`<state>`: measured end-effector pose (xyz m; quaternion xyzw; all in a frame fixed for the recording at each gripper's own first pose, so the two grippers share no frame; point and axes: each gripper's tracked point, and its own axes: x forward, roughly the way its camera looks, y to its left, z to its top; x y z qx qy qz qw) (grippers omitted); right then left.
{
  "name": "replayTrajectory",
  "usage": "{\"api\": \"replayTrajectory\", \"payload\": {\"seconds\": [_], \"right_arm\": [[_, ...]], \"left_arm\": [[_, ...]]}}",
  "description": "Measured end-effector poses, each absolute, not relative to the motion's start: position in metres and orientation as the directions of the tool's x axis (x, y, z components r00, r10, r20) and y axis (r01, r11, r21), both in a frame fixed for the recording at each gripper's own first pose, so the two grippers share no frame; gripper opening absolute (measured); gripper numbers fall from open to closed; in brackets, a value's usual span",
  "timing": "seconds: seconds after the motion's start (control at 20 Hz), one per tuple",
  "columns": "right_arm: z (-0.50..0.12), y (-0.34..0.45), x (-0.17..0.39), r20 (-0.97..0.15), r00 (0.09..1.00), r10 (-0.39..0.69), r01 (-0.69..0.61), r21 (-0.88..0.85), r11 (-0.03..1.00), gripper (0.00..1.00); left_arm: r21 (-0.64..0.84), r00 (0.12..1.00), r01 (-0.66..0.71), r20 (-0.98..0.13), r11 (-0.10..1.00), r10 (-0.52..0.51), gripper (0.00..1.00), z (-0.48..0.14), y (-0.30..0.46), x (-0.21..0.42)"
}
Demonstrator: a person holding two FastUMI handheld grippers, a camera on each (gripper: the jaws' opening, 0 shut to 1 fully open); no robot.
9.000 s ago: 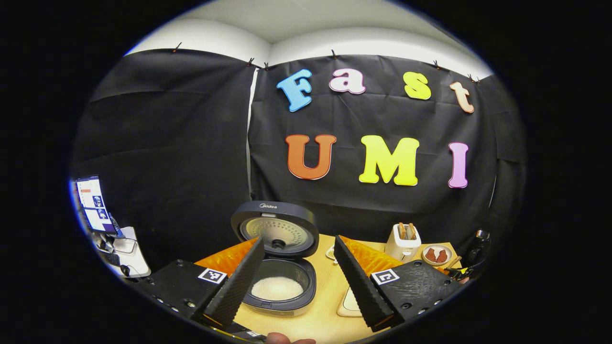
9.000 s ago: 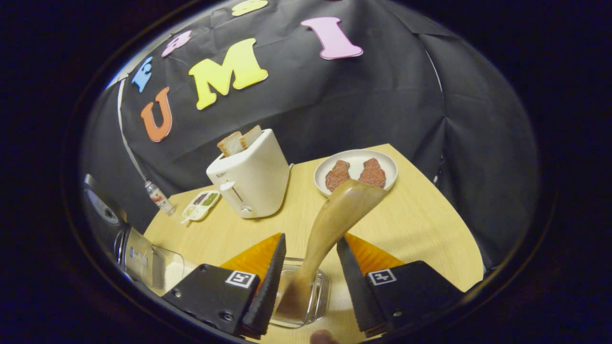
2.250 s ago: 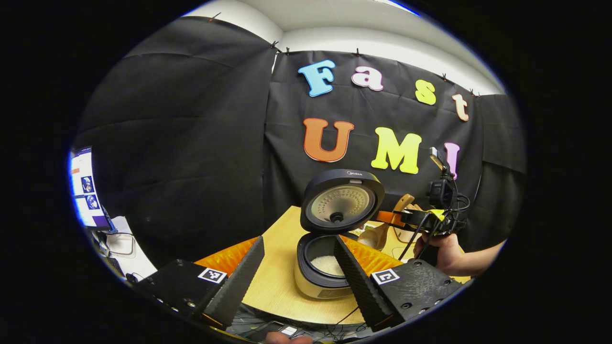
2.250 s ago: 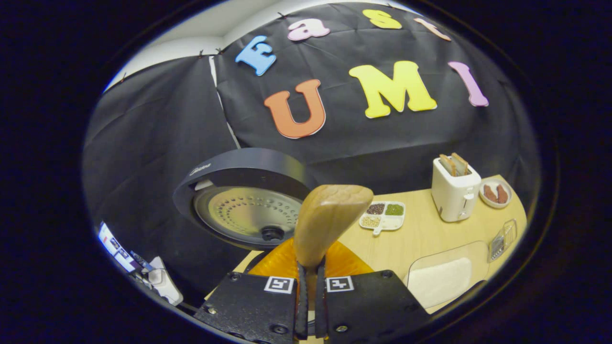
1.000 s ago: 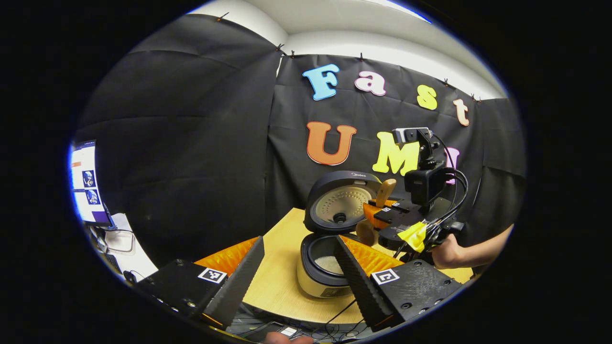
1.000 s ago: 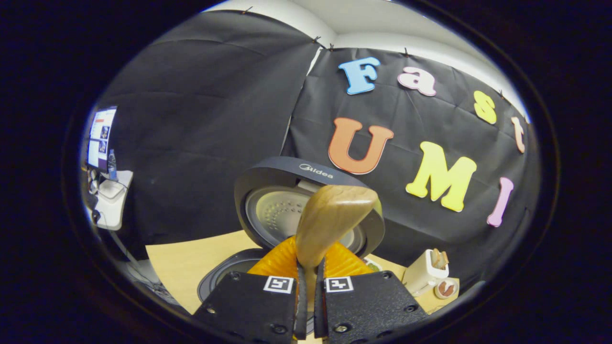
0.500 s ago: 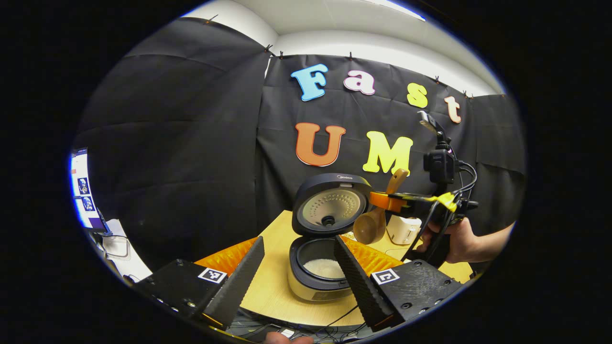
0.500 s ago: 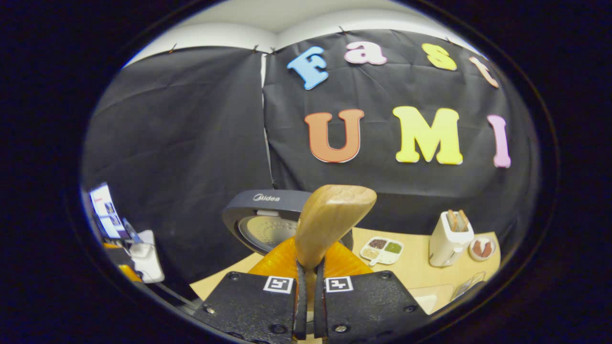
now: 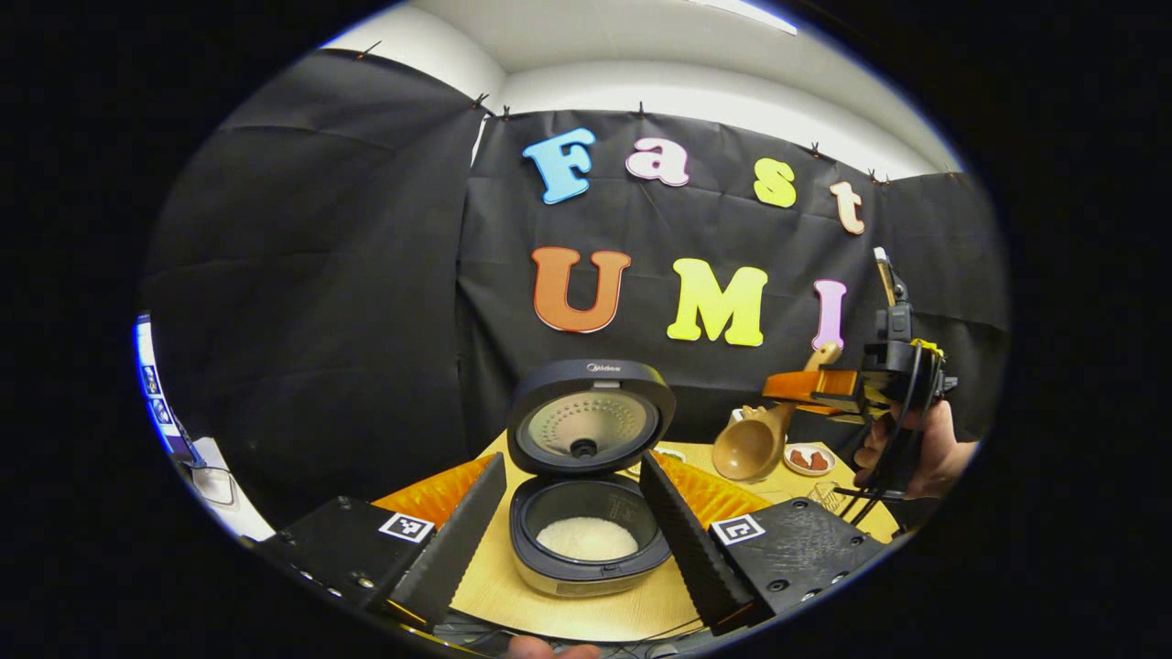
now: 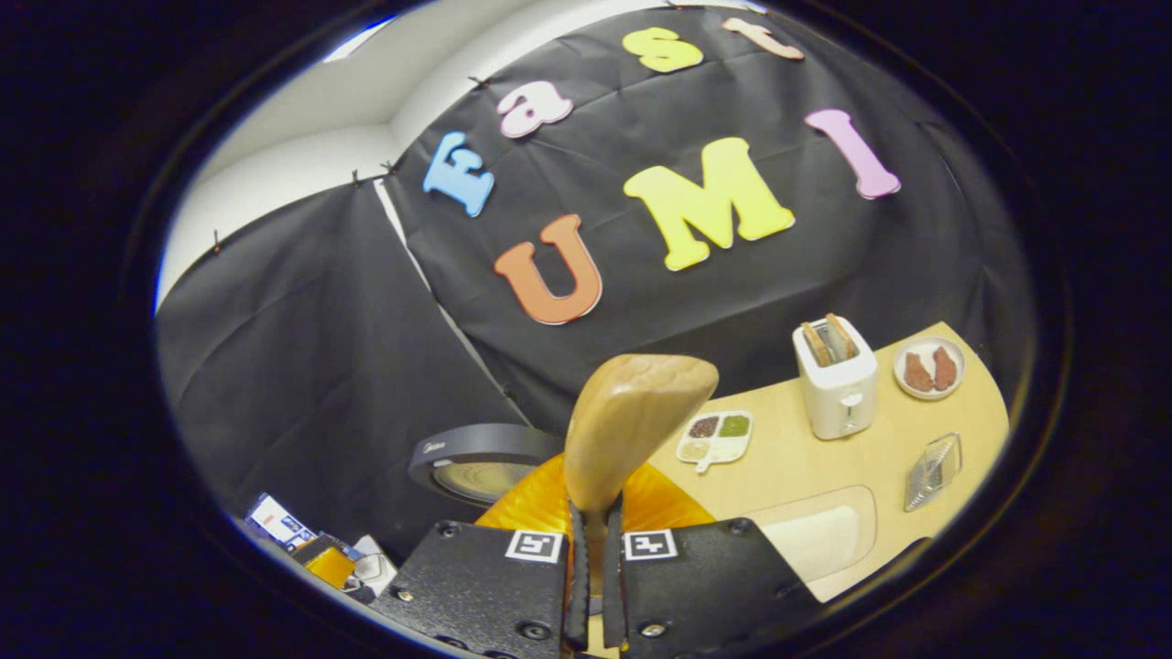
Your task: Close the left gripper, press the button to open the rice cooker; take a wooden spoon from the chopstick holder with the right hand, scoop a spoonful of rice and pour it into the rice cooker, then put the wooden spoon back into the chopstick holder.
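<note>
1. Here, the rice cooker is seen on the surface with its lid raised and white rice in the pot.
2. The left gripper is held with fingers spread apart, grasping nothing.
3. The right gripper is clenched on the wooden spoon, raised to the cooker's right; its bowl appears empty.
4. A toaster and a plate are seen beyond.
</note>
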<state>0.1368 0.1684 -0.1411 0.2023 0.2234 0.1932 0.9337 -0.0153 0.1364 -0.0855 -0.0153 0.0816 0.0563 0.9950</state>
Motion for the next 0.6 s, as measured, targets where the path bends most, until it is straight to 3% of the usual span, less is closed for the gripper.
{"api": "replayTrajectory", "payload": {"seconds": [0.3, 0.35, 0.4, 0.55, 0.6], "right_arm": [[-0.138, 0.005, 0.153, -0.351, 0.904, 0.243, -0.067, 0.444, 0.893, 0.11], [-0.139, -0.024, 0.155, -0.353, 0.914, 0.201, -0.033, 0.429, 0.903, 0.11], [-0.142, -0.052, 0.157, -0.356, 0.921, 0.161, 0.001, 0.414, 0.91, 0.11], [-0.164, -0.124, 0.162, -0.378, 0.924, 0.061, 0.097, 0.384, 0.918, 0.11], [-0.173, -0.143, 0.163, -0.39, 0.92, 0.035, 0.124, 0.375, 0.919, 0.11]], "left_arm": [[0.001, 0.987, -0.105, -0.122, 0.994, 0.104, 0.95, -0.078, 0.105, 0.006], [-0.004, 0.988, -0.105, -0.118, 0.994, 0.104, 0.89, -0.078, 0.099, 0.01], [-0.006, 0.988, -0.105, -0.119, 0.994, 0.103, 0.95, -0.08, 0.093, 0.015], [0.004, 0.987, -0.101, -0.129, 0.995, 0.1, 0.94, -0.082, 0.076, 0.028], [0.01, 0.986, -0.099, -0.13, 0.995, 0.1, 1.0, -0.082, 0.07, 0.032]]}}
